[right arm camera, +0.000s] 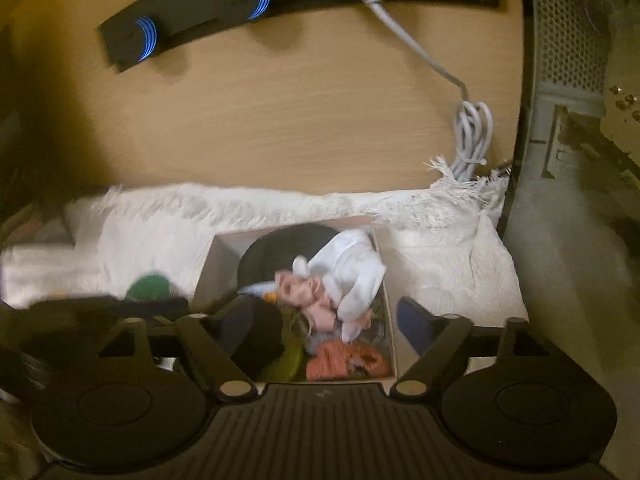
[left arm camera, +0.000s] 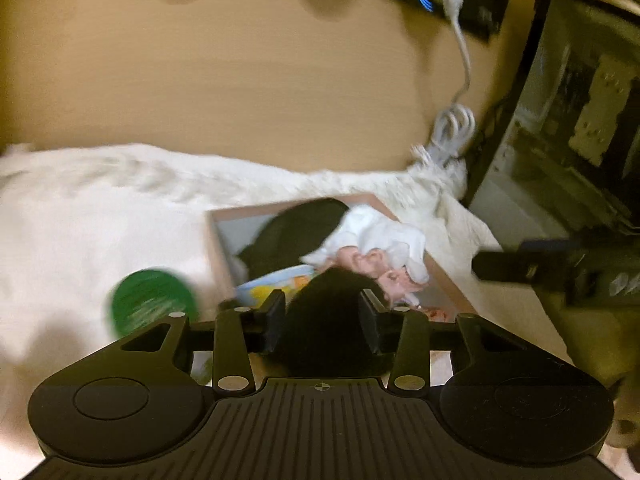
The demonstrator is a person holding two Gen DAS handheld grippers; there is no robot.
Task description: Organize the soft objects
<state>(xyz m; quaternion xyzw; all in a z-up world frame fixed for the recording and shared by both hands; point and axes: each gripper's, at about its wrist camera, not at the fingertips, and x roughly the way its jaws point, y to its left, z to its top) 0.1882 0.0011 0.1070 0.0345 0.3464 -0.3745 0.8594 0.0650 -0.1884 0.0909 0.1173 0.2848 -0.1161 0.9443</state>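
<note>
The soft objects are lying mostly inside a shallow cardboard box [right arm camera: 206,268] that is sitting on a white fringed cloth [right arm camera: 452,268] spread over the wooden table [right arm camera: 280,120]. In the right wrist view the box is holding a white sock [right arm camera: 352,276], a crumpled pink piece [right arm camera: 308,296], an orange knit piece [right arm camera: 344,362], something yellow-green [right arm camera: 286,362] and a large dark fabric [right arm camera: 280,248] at the far end; the pile is heaping up near the rim.

The left tongs [left arm camera: 322,318] are gripping a black soft item [left arm camera: 328,320] between narrowly set pads, and the item is hanging over the near edge of the box. The right tongs [right arm camera: 332,326] are standing wide with nothing between them, hovering above the near half of the box.

A green round object [left arm camera: 154,304] is resting on the cloth just beside the box's left wall; both views are too blurred to tell what it is.

Risks, as I judge them: the black item could be released too early and be landing on the cloth or draping over the rim instead of inside. The pile could be spilling over the low right wall if more is being pressed onto it. The cloth could be bunching and dragging the box if either tool is catching its fringe. The white cable [right arm camera: 472,136] coiled at the cloth's far corner could be snagging too.
</note>
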